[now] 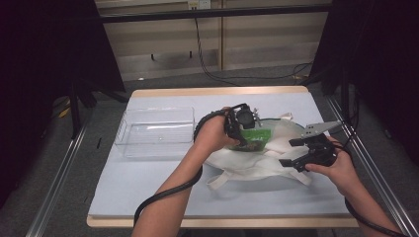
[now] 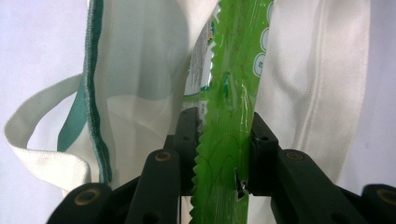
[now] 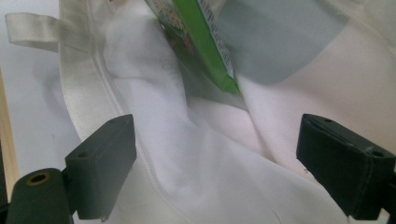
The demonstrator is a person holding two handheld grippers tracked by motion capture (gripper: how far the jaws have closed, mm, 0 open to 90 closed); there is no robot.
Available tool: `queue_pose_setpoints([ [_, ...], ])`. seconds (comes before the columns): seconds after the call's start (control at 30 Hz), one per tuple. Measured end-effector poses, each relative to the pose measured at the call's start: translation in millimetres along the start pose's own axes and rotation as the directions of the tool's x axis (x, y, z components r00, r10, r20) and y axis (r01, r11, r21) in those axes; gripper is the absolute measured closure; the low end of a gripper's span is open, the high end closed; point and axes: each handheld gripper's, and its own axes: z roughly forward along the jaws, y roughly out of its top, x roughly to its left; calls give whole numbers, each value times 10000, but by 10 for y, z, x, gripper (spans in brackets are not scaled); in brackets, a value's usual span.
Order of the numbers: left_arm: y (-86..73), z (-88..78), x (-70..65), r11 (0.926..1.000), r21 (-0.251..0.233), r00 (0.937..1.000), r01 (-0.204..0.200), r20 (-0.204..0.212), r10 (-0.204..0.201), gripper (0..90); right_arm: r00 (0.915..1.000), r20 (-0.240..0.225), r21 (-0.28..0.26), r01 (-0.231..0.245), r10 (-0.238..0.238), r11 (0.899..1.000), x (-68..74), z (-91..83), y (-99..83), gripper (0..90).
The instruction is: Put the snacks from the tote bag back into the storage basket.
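Note:
A green snack packet [image 1: 255, 138] sits at the mouth of a white cloth tote bag [image 1: 257, 165] lying near the middle of the table. My left gripper [image 1: 241, 134] is shut on the packet; in the left gripper view its jaws [image 2: 224, 128] press the packet's [image 2: 236, 65] serrated edge from both sides, with the bag's cloth [image 2: 140, 70] behind. My right gripper [image 1: 289, 152] hovers at the bag's right side, open. In the right gripper view its jaws [image 3: 215, 154] stand wide apart above the white cloth [image 3: 154, 116], with the packet's corner [image 3: 201, 32] farther in.
A clear plastic tray [image 1: 157, 109] stands to the left of the bag on the pale blue table top [image 1: 143, 187]. The bag's handles [image 1: 222, 177] trail toward the front edge. Metal rails run along both sides of the table.

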Motion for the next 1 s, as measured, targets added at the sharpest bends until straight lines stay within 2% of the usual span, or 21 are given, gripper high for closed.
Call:
queue_pose_setpoints([
  [0.2,-20,-139,11,9998,-199,10000,40,37,-39,714,10000,-27,-51,-43,43,10000,18,4,2,104],
  [0.3,-25,-226,19,9989,-452,9999,102,85,-98,717,10000,-14,-87,-58,58,9999,22,3,9,100],
  [0.47,-37,-350,50,9991,-407,9999,132,116,-128,722,10000,-86,-36,-4,4,10000,48,13,28,85],
  [0.67,-40,-465,80,9983,-548,9996,204,194,-194,725,9999,-112,-110,-11,10,9999,72,29,34,74],
  [0.7,-41,-479,80,9976,-622,9994,313,196,-301,725,9999,-135,-135,-30,28,9999,74,30,34,73],
  [0.87,-35,-556,96,9981,-531,9992,304,256,-291,726,9998,-178,-161,-97,94,9998,97,28,48,67],
  [0.93,-42,-585,108,9964,-733,9986,432,338,-408,726,9998,-167,-211,-76,72,9997,105,26,55,67],
  [1.0,-43,-616,118,9962,-706,9981,517,356,-493,726,9997,-220,-238,-65,60,9997,116,23,63,66],
])
